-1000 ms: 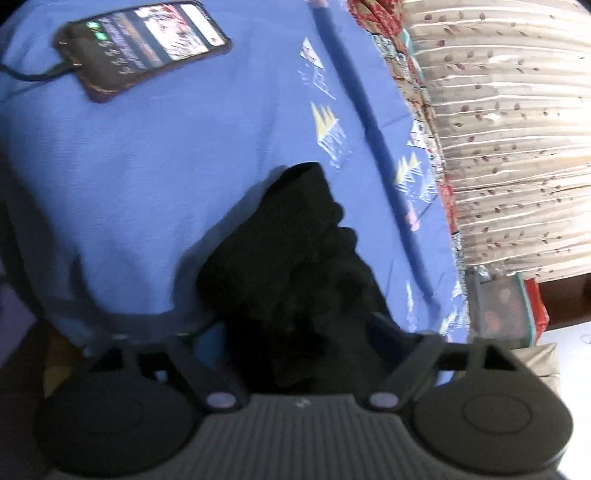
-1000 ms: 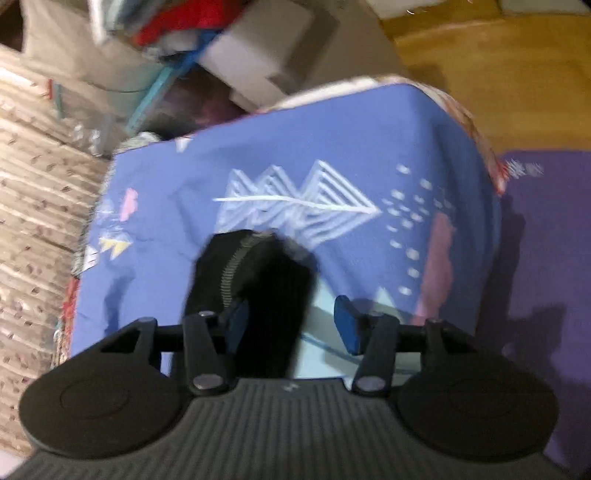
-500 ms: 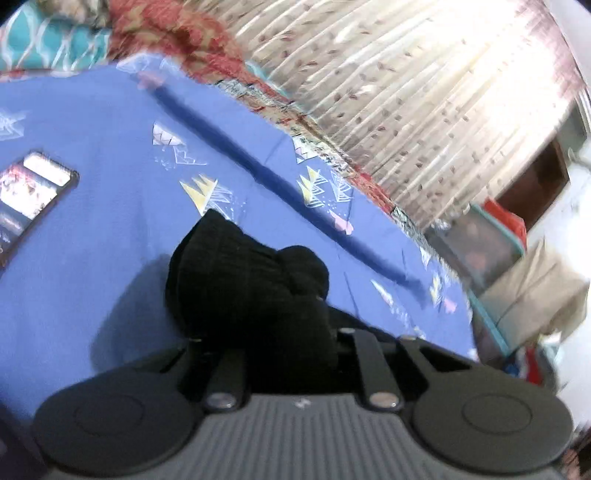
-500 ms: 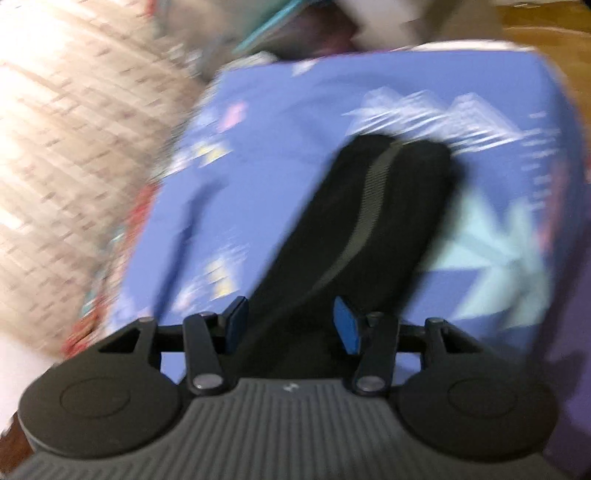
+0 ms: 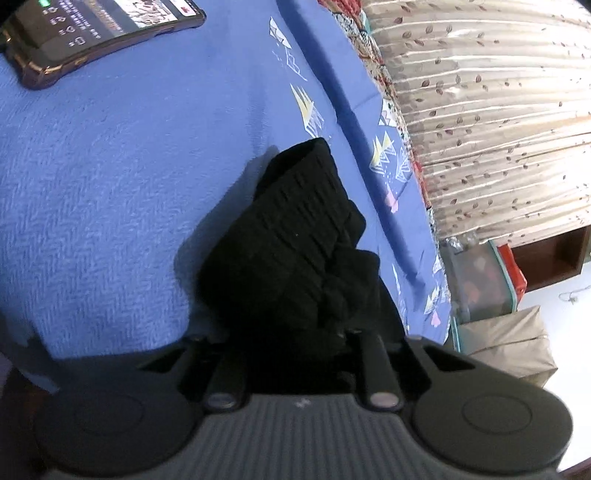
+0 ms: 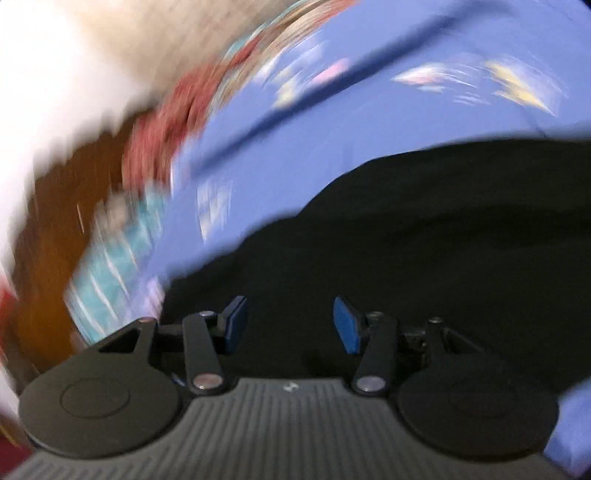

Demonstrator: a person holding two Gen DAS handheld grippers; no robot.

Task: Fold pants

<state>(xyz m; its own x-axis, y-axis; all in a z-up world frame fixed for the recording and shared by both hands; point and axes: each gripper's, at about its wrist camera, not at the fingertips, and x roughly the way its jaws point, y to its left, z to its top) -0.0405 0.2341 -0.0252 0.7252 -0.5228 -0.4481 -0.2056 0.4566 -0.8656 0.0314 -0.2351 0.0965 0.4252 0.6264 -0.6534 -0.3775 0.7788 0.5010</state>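
Bedsheet [image 5: 110, 184], blue; curtain [image 5: 498, 110] behind.

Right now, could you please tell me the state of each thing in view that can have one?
Left claw: shut on the pants; its jaws have just been closing on the cloth.
Right claw: open, nothing between its pads, black cloth below it.
Pants: bunched in a heap on the blue bedspread, not folded flat.
Phone: screen lit, face up on the bedspread.
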